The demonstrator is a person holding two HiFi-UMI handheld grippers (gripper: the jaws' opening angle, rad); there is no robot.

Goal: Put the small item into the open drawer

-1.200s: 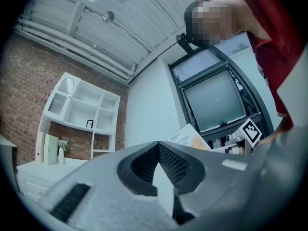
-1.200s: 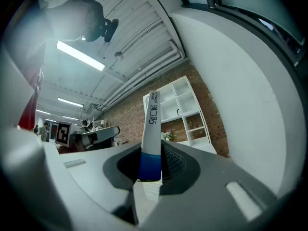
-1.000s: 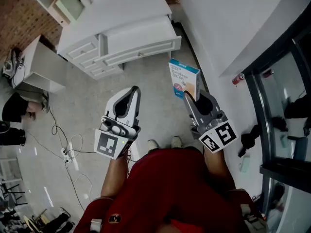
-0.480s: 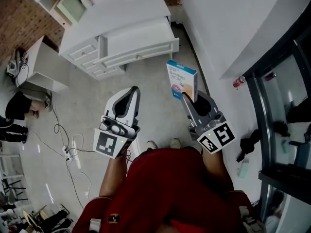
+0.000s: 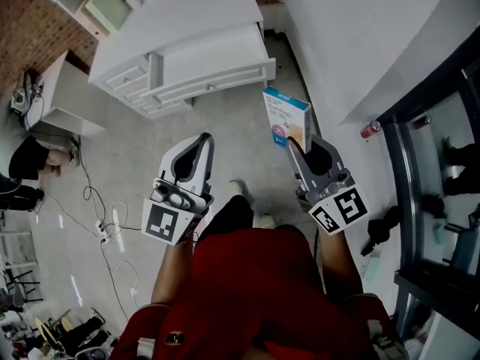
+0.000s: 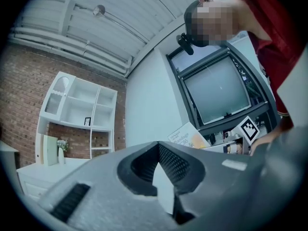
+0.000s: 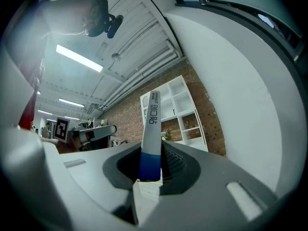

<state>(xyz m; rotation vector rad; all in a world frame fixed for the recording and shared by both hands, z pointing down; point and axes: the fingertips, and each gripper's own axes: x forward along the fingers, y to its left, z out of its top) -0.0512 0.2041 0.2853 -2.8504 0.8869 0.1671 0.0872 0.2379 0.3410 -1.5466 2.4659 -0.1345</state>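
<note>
A small white and blue box (image 5: 287,118) stands upright between the jaws of my right gripper (image 5: 300,147), which is shut on its lower end. In the right gripper view the box (image 7: 150,134) shows edge-on, sticking up from the right gripper (image 7: 149,173). My left gripper (image 5: 204,142) hovers over the floor to the left, its tips together with nothing in them; the left gripper (image 6: 161,179) looks the same in its own view, where the box (image 6: 188,137) shows beyond. Ahead stands a white dresser (image 5: 180,21) with a wide drawer (image 5: 217,77) pulled out.
A white side cabinet (image 5: 60,100) stands left of the dresser. Cables and a power strip (image 5: 101,235) lie on the floor at left. A curved white wall (image 5: 360,36) runs along the right, with a red can (image 5: 369,130) at its foot. The person's foot (image 5: 238,190) is between the grippers.
The right gripper with the box has shifted slightly right. One of the person's feet has stepped forward towards the dresser. The left gripper has hardly moved.
</note>
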